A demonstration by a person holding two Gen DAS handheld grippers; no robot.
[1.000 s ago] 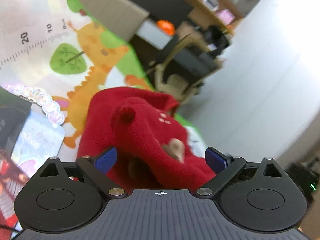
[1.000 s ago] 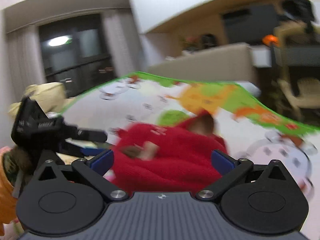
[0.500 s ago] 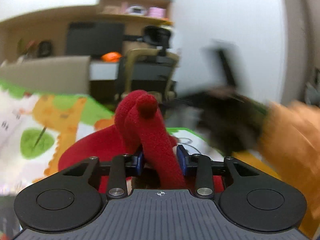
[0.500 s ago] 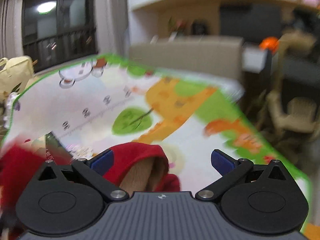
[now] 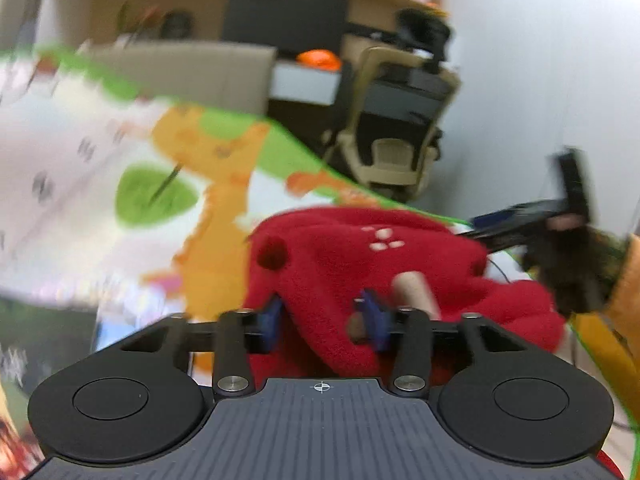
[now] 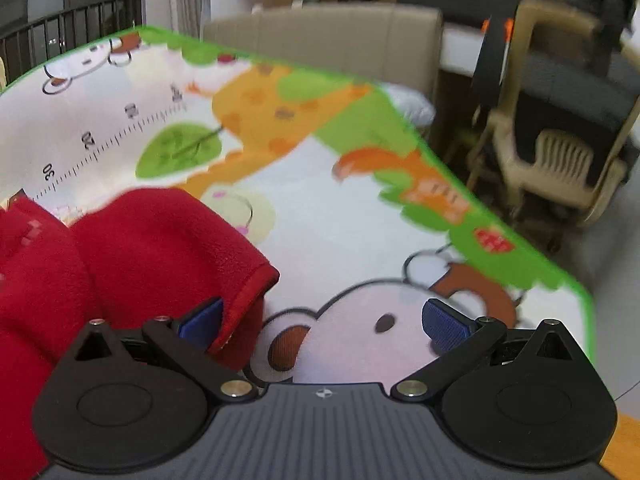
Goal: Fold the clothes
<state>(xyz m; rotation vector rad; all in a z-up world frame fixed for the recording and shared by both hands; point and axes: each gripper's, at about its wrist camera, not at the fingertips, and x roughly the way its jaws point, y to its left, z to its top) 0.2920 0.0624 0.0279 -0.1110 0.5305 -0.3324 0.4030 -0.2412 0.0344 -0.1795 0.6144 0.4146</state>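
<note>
Left gripper (image 5: 322, 316) fingers pinched the red fleece garment (image 5: 384, 264); right gripper (image 6: 322, 322) fingers gaped wide, its hem just left.

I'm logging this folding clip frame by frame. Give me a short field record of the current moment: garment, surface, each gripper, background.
garment: red fleece, bunched on the mat, with small white marks and a tan tab
surface: cartoon play mat with green border and printed ruler
left gripper: fingers closed on a fold of the fleece
right gripper: open; left pad touching a fleece cuff, nothing between the pads
background: beige chair, beige sofa back
image quality: left view motion-blurred
</note>
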